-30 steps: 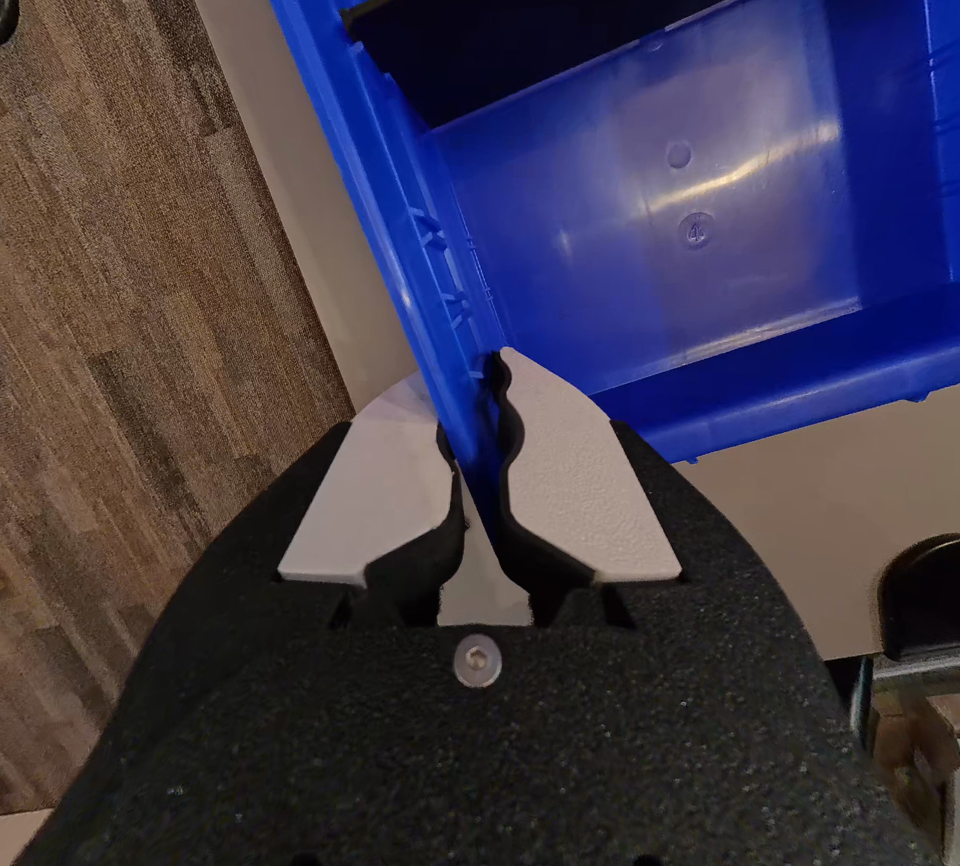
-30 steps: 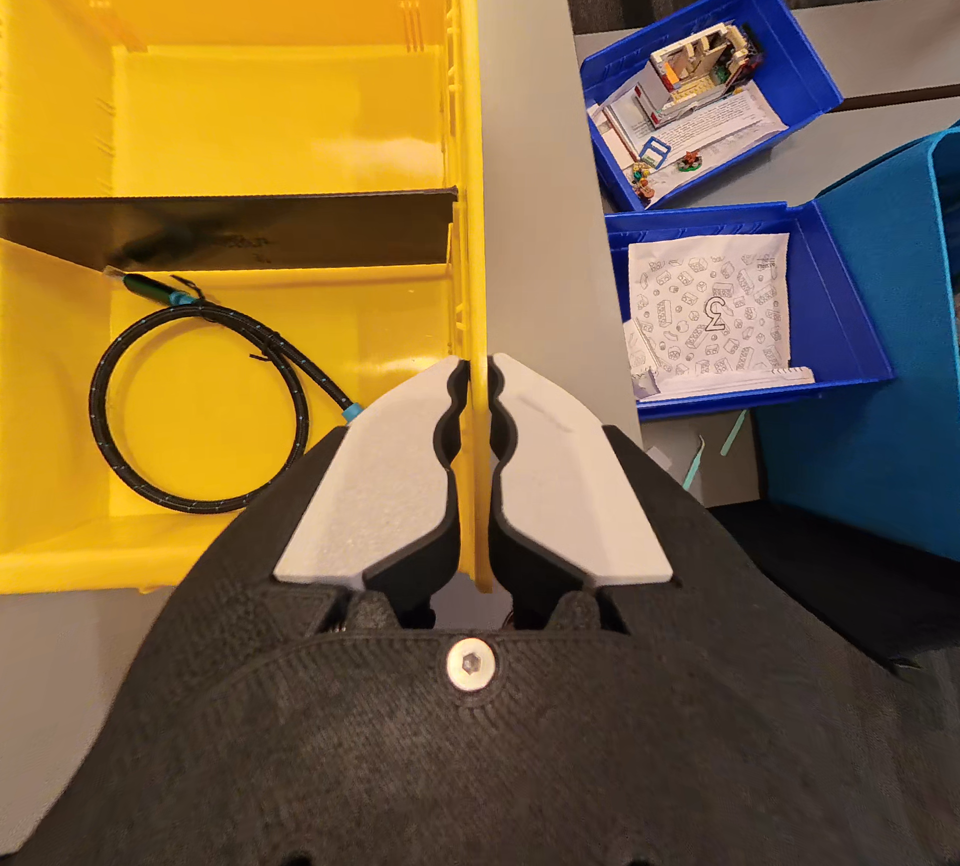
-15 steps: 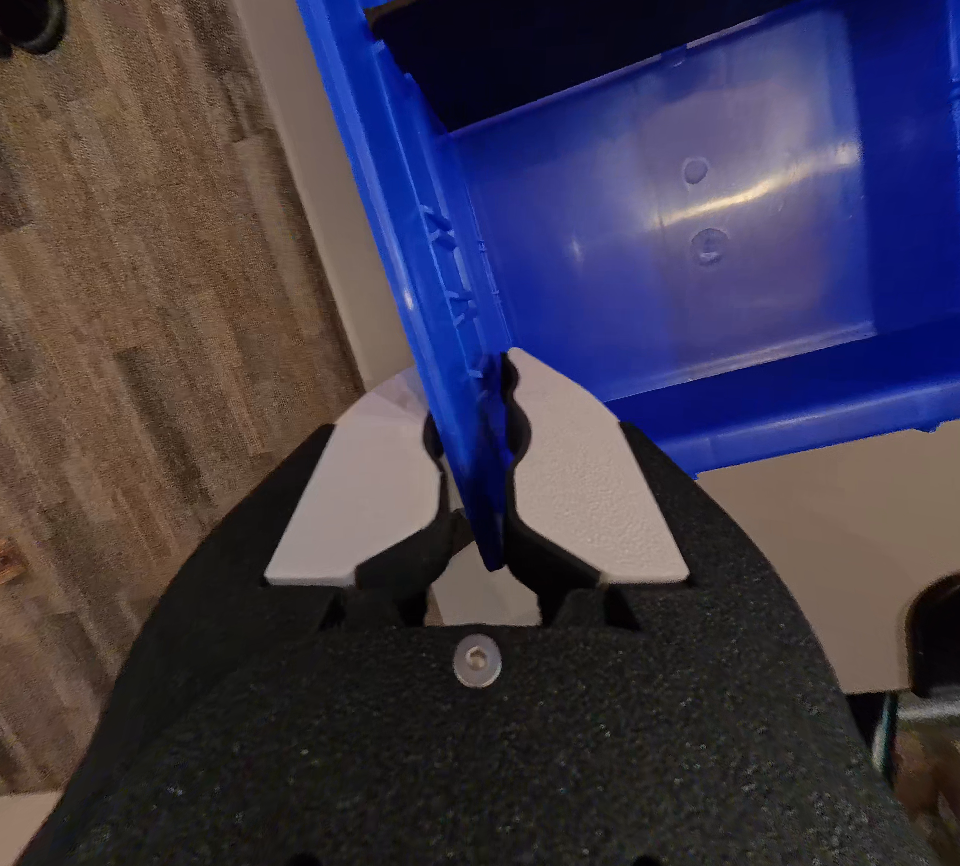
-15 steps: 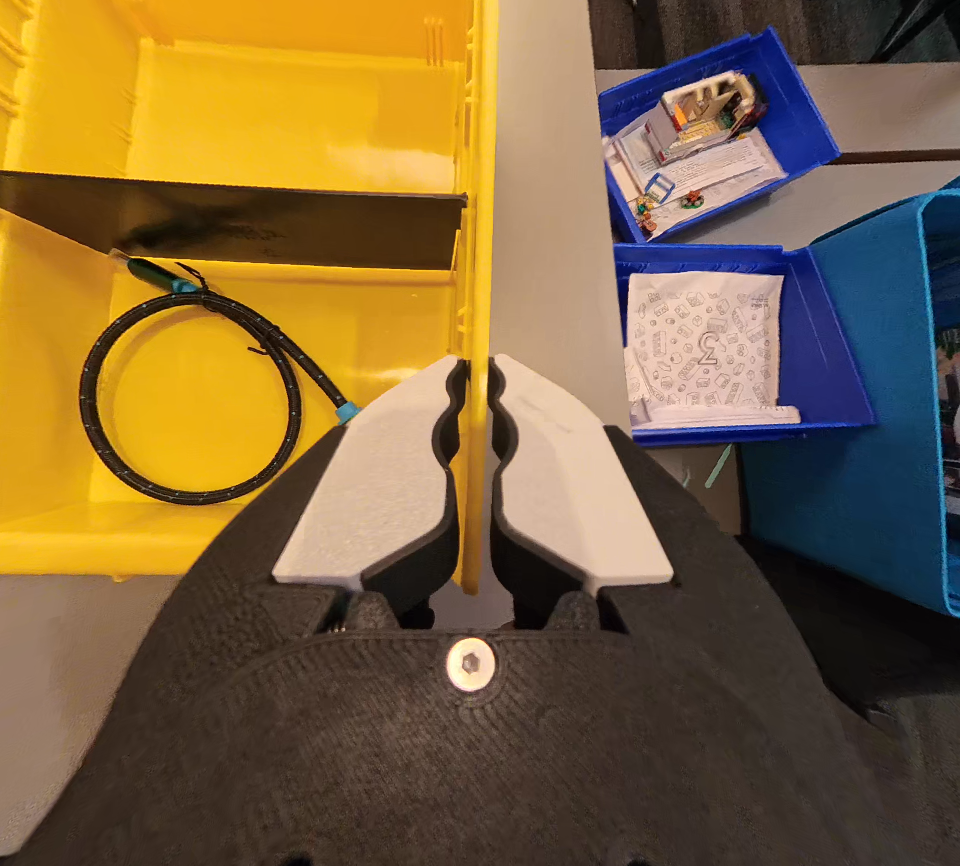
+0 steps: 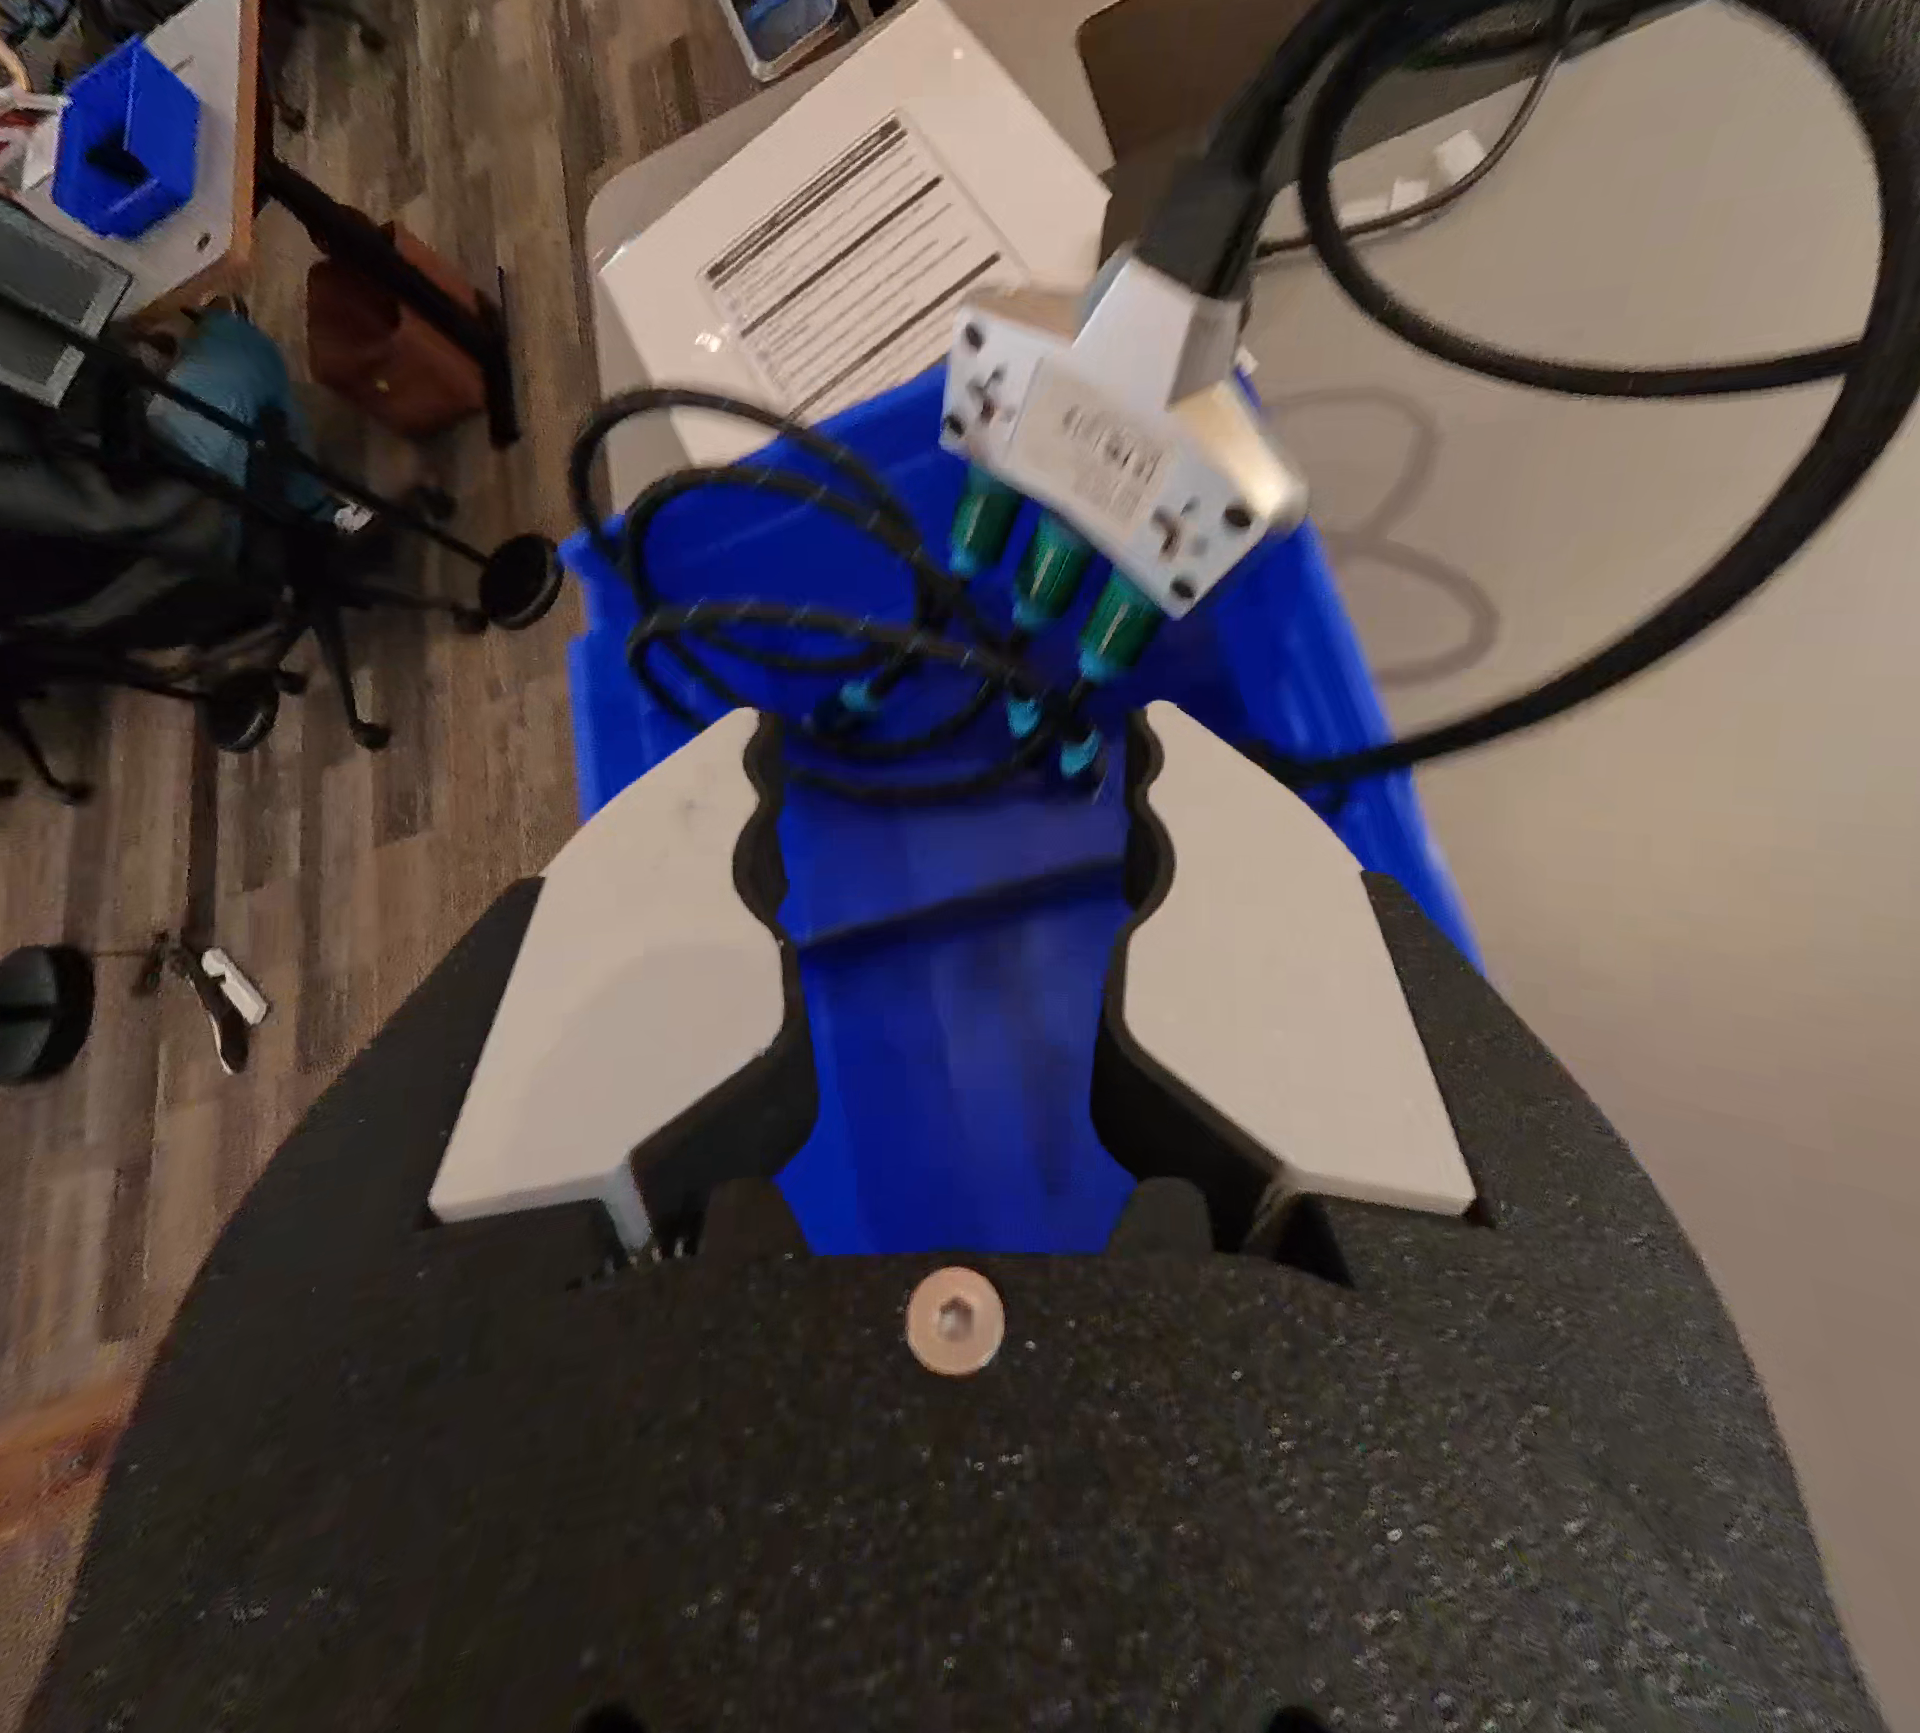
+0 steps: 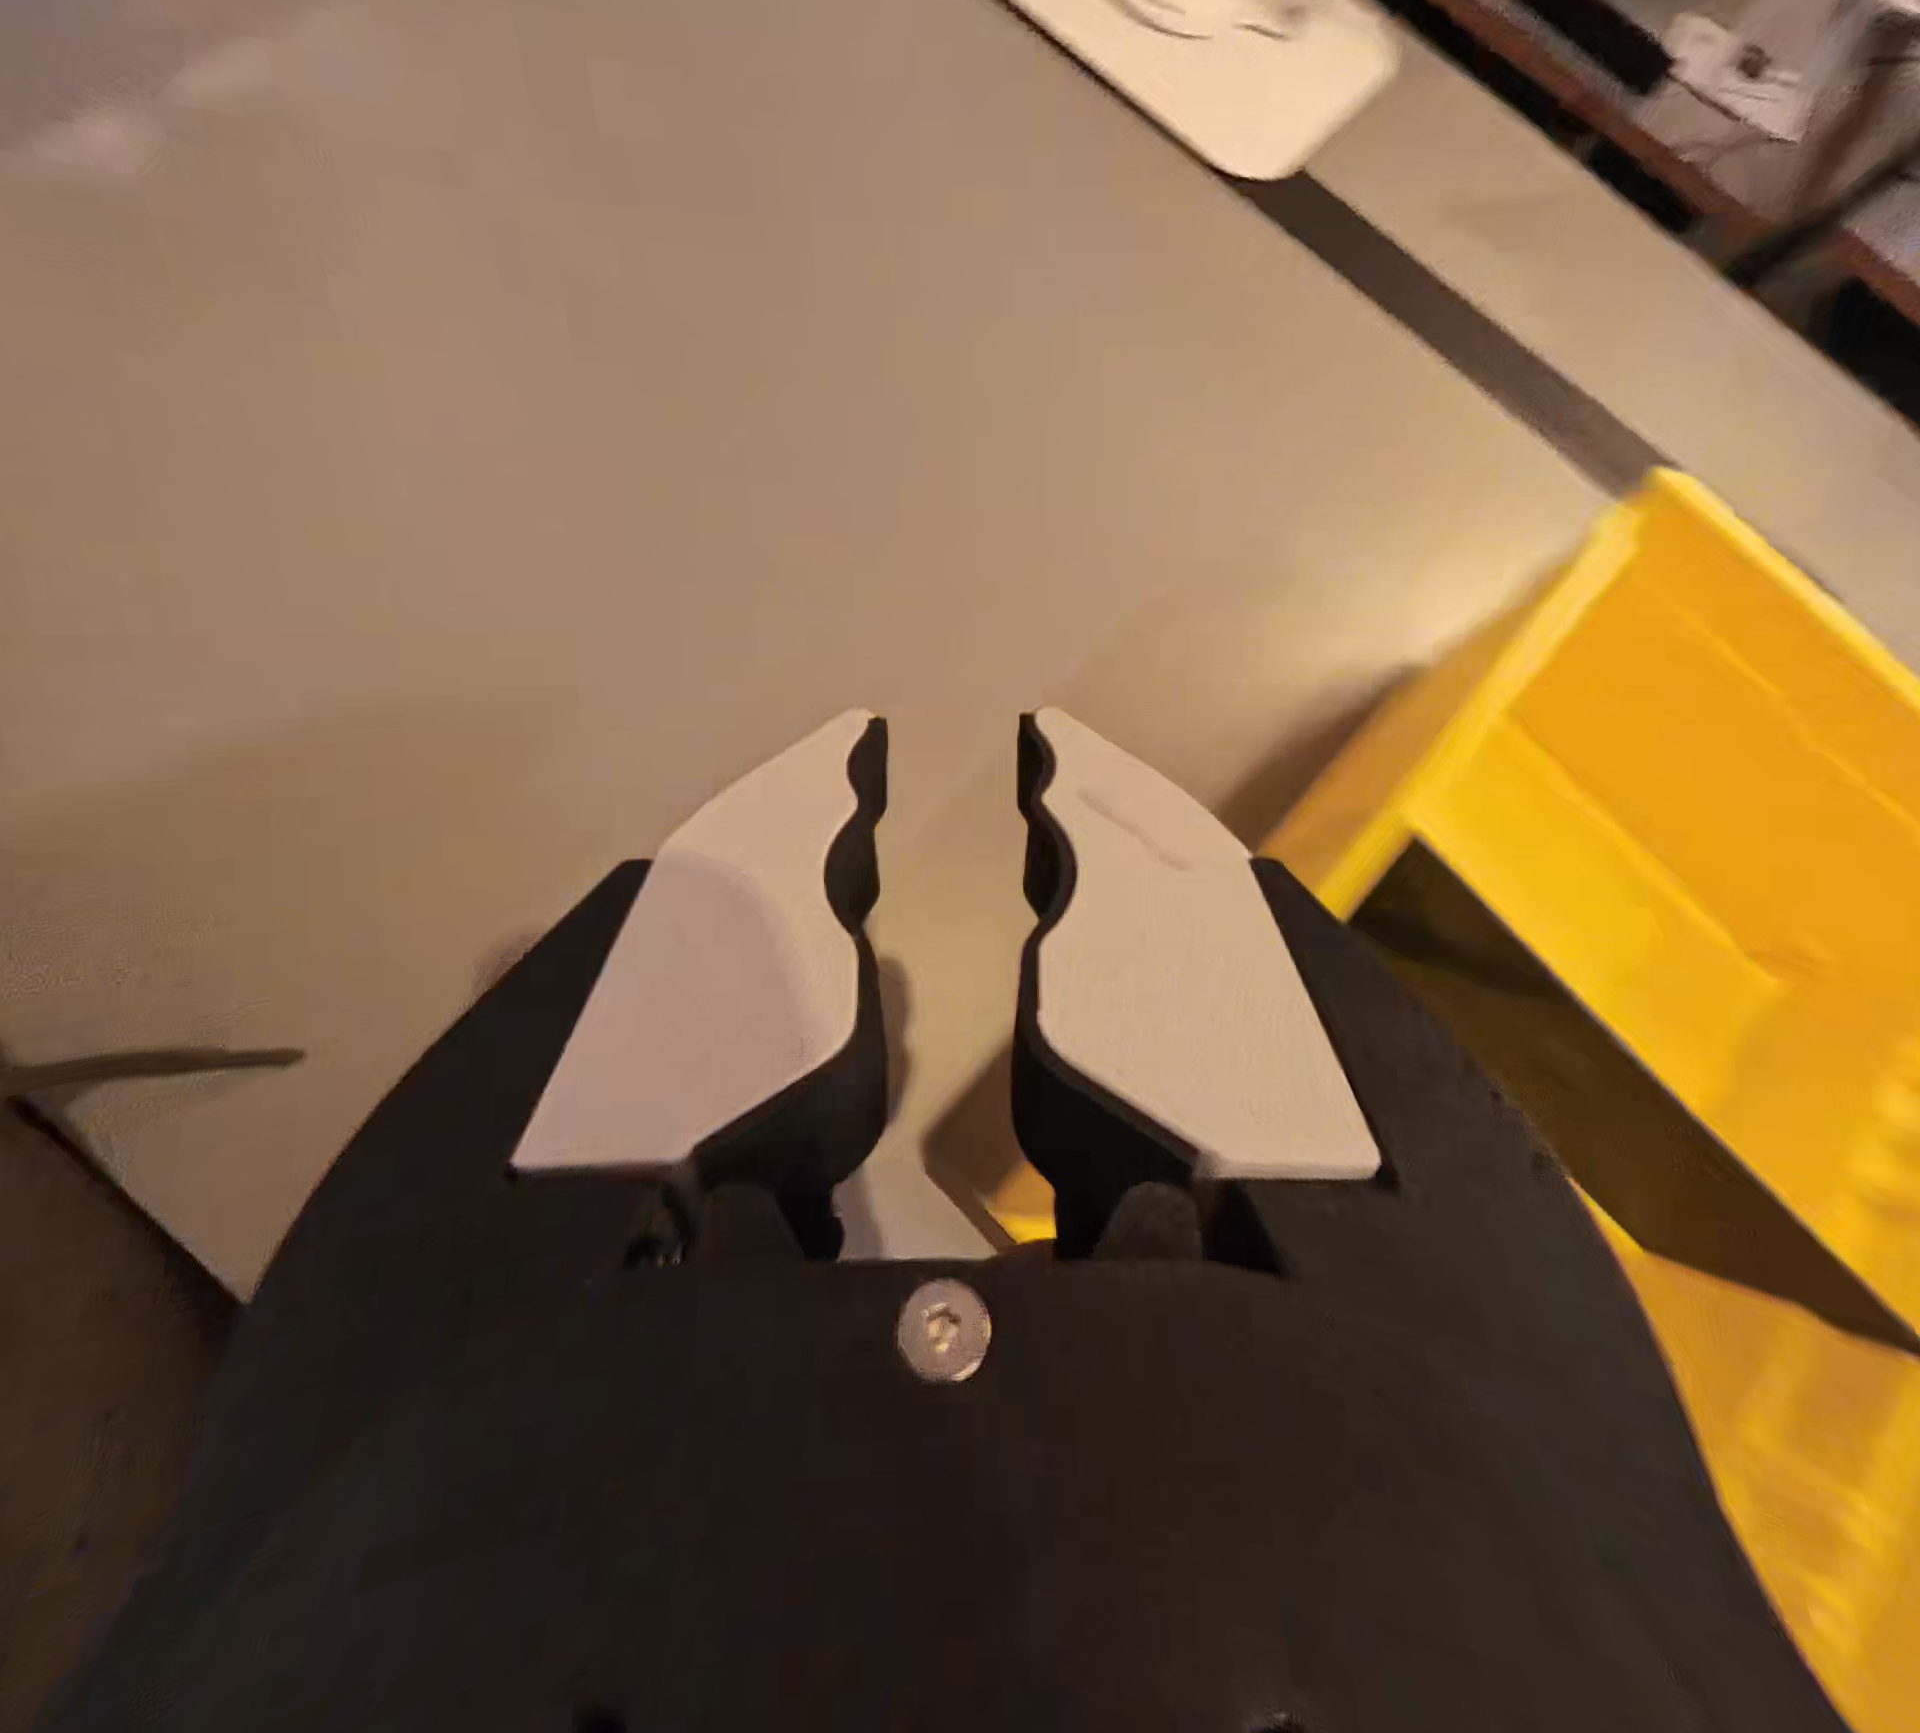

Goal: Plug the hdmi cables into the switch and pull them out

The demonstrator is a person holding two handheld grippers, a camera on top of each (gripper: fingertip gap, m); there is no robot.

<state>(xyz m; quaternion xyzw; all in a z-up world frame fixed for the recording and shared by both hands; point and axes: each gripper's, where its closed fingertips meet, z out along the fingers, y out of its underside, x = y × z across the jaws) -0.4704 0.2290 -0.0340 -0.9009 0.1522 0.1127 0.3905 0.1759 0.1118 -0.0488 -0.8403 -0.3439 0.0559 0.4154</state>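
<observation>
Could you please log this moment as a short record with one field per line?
left gripper: open, above the blue bin, holding nothing
in the bin: coiled black cables plugged into a silver hub
right gripper: open, empty, over the beige table
yellow bin: right of the right gripper

The near end of the blue bin (image 5: pixel 935 1060) is hidden behind the black body of the left gripper (image 5: pixel 945 727). The thick black cable (image 5: pixel 1766 333) runs out past the top and right edges. Print on the white sheet (image 5: pixel 831 260) and on the grey connector box (image 5: pixel 1122 447) is too blurred to read. In the right wrist view, the yellow bin (image 6: pixel 1662 852) is smeared and cut off at the right edge, its near corner hidden behind the right gripper (image 6: pixel 953 727). Far shelves (image 6: pixel 1714 21) are blurred.
</observation>
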